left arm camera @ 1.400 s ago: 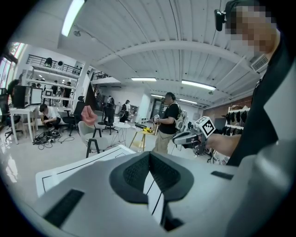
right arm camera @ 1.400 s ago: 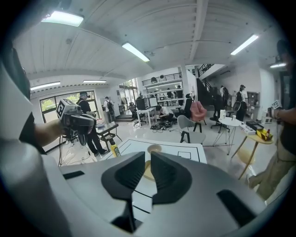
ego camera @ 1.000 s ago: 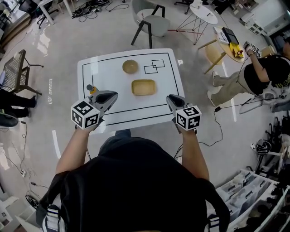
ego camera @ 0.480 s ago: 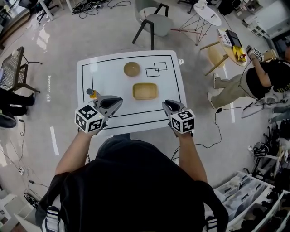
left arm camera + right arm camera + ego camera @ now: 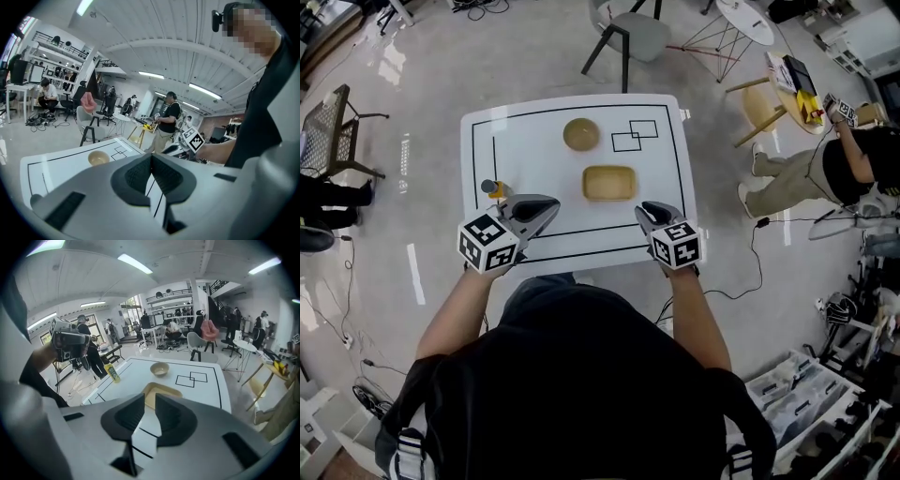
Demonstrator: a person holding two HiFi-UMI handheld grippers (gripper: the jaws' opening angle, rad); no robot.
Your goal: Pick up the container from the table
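The container [image 5: 609,182], a shallow tan rectangular tray, lies mid-table on the white table [image 5: 525,150]. In the right gripper view the container [image 5: 165,390] shows just past the jaw tips. My right gripper [image 5: 646,209] hovers over the table's near edge, right of the container and short of it. Its jaws have just been opening; they stand apart with nothing between them [image 5: 150,398]. My left gripper [image 5: 549,202] hangs at the near left, jaws together and empty [image 5: 151,157].
A tan bowl [image 5: 581,134] sits behind the container, beside two overlapping drawn squares [image 5: 636,136]. A small yellow bottle [image 5: 492,188] stands near the left edge, close to my left gripper. Beyond the table are a chair [image 5: 633,37] and a person [image 5: 853,159].
Both grippers have drawn a little inward and lower over the table's near edge. The container, bowl and bottle have stayed where they were.
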